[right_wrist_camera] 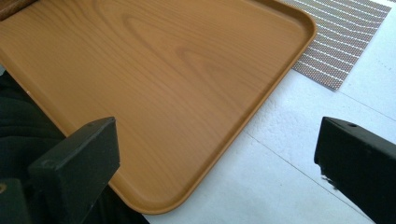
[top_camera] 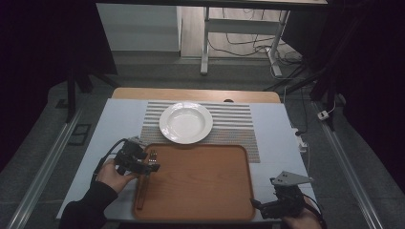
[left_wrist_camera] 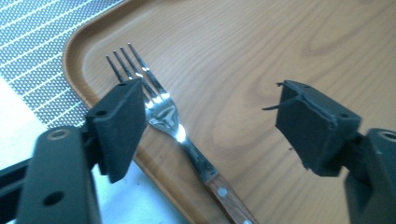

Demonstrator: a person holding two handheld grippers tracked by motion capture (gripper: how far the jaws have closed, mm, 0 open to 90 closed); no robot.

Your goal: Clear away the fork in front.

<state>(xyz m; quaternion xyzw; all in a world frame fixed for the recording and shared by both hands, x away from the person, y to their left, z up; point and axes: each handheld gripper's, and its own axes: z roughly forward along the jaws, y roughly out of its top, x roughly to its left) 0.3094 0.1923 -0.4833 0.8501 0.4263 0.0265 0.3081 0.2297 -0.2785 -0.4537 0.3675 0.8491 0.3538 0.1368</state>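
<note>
On tray [left_wrist_camera: 261, 56] | fork [left_wrist_camera: 175, 126] beside left tongs [left_wrist_camera: 219, 116] | jaws apart

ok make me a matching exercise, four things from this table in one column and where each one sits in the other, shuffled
Things:
1. round white plate
2. steel fork with a wooden handle
3. left gripper
4. right gripper

Places:
A. along the left side of the wooden tray
B. at the tray's near right corner
C. on the striped placemat
D. open over the fork

Pairs: 1-C, 2-A, 3-D, 4-B
</note>
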